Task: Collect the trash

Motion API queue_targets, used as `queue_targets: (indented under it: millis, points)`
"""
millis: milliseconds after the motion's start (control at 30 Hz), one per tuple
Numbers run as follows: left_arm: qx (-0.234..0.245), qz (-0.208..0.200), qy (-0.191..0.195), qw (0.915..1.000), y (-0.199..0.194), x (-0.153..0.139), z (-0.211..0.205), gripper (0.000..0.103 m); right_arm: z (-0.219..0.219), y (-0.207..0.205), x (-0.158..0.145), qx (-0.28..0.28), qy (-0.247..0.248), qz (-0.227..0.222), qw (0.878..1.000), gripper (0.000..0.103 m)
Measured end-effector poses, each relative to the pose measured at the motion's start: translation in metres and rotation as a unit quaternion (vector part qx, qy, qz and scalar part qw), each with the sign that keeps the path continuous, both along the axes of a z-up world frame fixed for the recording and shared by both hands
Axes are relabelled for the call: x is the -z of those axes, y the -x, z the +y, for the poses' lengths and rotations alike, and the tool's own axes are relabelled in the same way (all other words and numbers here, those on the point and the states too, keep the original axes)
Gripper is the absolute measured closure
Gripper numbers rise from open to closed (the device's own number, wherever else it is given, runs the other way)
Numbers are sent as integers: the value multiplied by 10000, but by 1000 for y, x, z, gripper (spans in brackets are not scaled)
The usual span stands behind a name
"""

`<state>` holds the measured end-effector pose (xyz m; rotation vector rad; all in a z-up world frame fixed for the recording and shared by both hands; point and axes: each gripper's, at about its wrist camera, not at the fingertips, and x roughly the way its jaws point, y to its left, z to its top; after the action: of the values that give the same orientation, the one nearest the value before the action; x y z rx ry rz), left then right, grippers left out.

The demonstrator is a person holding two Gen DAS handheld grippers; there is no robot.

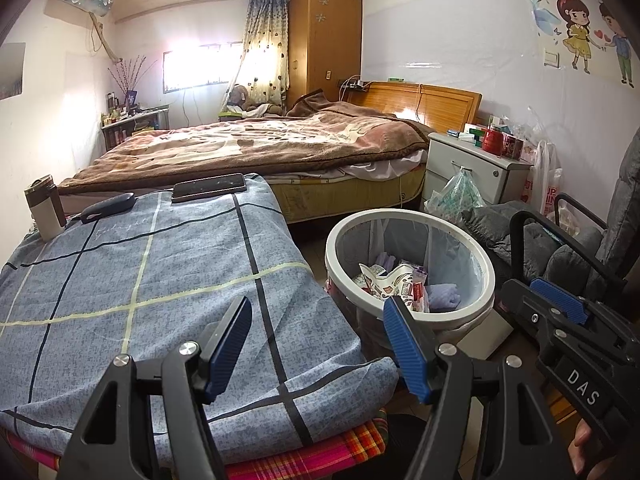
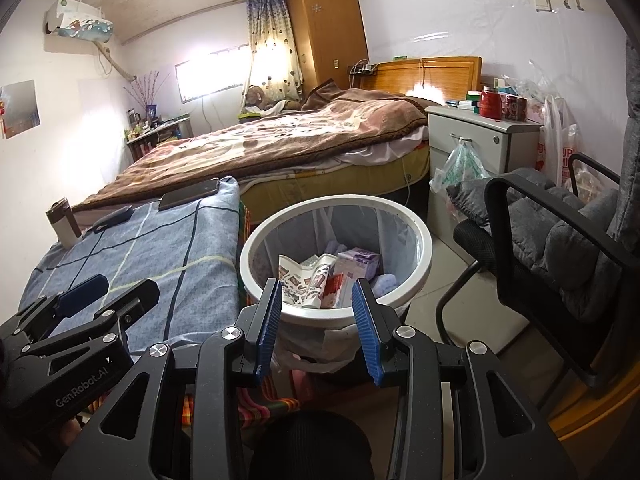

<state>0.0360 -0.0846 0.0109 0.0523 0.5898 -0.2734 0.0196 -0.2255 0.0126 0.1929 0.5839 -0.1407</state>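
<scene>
Glossy plastic bin (image 2: 416,276); matt cloth table cover (image 1: 120,280); wooden wardrobe (image 1: 324,36).

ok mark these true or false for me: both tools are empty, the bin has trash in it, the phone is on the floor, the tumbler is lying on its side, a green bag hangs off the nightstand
1. Both the left tool and the right tool are open and empty. True.
2. The bin has trash in it. True.
3. The phone is on the floor. False: it lies on the blue checked cloth.
4. The tumbler lies on its side. False: it stands upright.
5. A green bag hangs off the nightstand. True.
</scene>
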Motion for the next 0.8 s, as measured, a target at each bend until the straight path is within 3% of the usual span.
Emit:
queue_targets:
  millis: [800]
  points:
    - [1, 48, 50, 10000, 0, -1, -1, 33, 1, 2, -2, -6, -11, -3, 10000, 64]
